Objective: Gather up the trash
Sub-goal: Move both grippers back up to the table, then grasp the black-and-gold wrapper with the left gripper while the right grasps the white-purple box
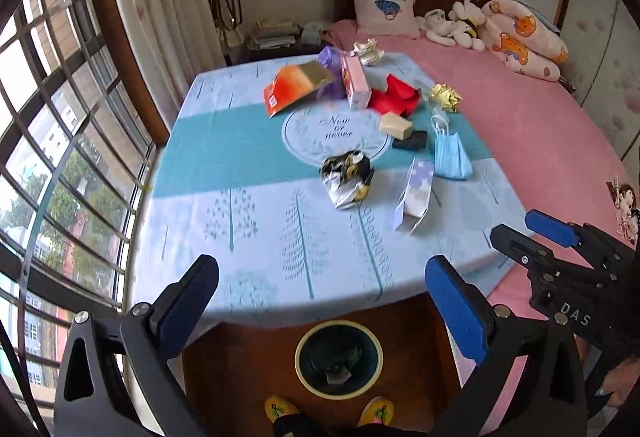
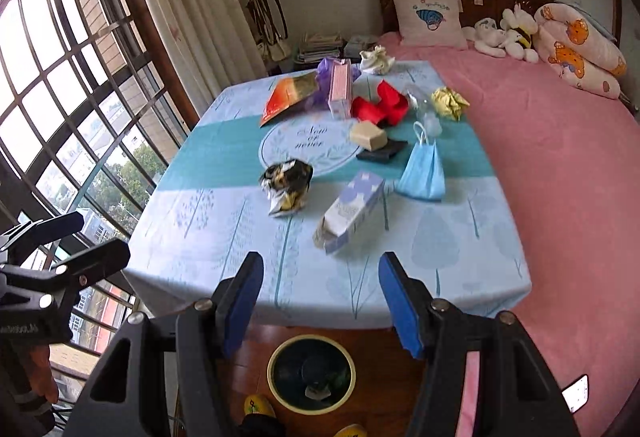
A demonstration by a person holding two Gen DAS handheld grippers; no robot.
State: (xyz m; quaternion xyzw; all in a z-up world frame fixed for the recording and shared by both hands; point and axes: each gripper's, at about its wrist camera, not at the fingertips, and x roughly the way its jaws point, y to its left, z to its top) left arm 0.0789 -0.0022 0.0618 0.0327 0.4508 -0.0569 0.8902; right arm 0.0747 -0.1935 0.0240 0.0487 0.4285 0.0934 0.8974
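Observation:
Trash lies on the blue-clothed table (image 1: 248, 229) (image 2: 208, 229): a crumpled foil wrapper (image 1: 347, 176) (image 2: 287, 186), a pale purple carton (image 1: 416, 194) (image 2: 352, 211), a blue face mask (image 1: 451, 154) (image 2: 423, 173), an orange pouch (image 1: 294, 87) (image 2: 288, 95), a pink box (image 1: 355, 81) (image 2: 340, 87), red paper (image 1: 394, 99) (image 2: 380, 105) and gold foil (image 1: 446, 97) (image 2: 450, 103). A dark bin (image 1: 339, 359) (image 2: 311, 373) stands on the floor under the table's near edge. My left gripper (image 1: 322, 305) is open and empty above that edge. My right gripper (image 2: 320, 297) (image 1: 528, 231) is open and empty beside it.
A beige block (image 1: 396, 125) (image 2: 369, 135) rests on a black box (image 1: 410, 141) (image 2: 382, 153). A pink bed (image 1: 540, 141) (image 2: 560, 177) with pillows and plush toys borders the table's right side. A barred window (image 1: 60, 157) is at left. My feet (image 1: 280, 411) are by the bin.

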